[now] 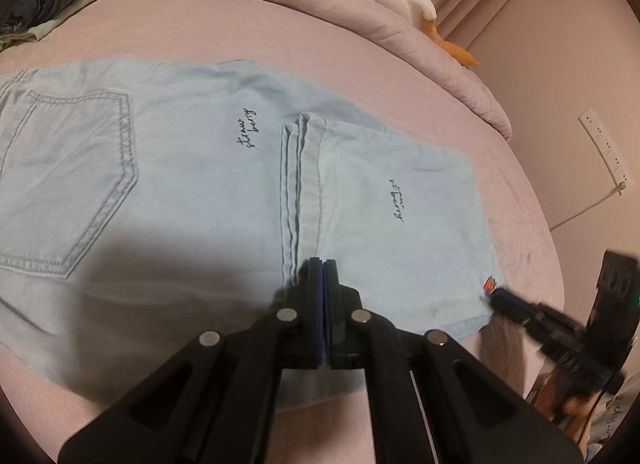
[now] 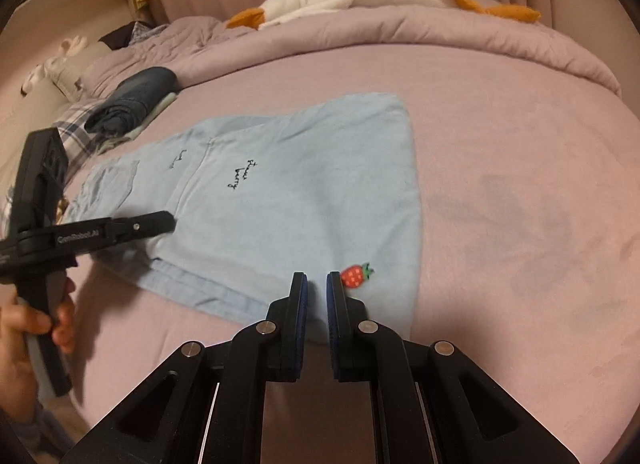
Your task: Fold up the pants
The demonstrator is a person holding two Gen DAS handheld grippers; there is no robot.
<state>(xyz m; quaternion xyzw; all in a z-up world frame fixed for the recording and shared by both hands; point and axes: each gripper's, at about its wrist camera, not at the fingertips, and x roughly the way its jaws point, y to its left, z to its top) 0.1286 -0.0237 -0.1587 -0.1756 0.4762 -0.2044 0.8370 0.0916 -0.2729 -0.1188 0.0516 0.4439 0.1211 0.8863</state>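
Right wrist view showed you the soft, light pale-blue denim pants [image 2: 288, 200] half-folded on the pink bed [image 2: 520, 192]: left hand-held gripper [image 1: 319, 266] pinched shut at their hem, right hand-held gripper [image 2: 316, 284] narrowly parted, empty; folded edges probably offered the surest hold.

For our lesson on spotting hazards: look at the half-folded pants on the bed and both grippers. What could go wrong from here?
1. The left gripper is shut at the hems of the pants; pulling might drag the stacked layers out of line.
2. The right gripper sits with a narrow gap at the fold edge by the strawberry patch; it may catch only the top layer, or snag the patch.
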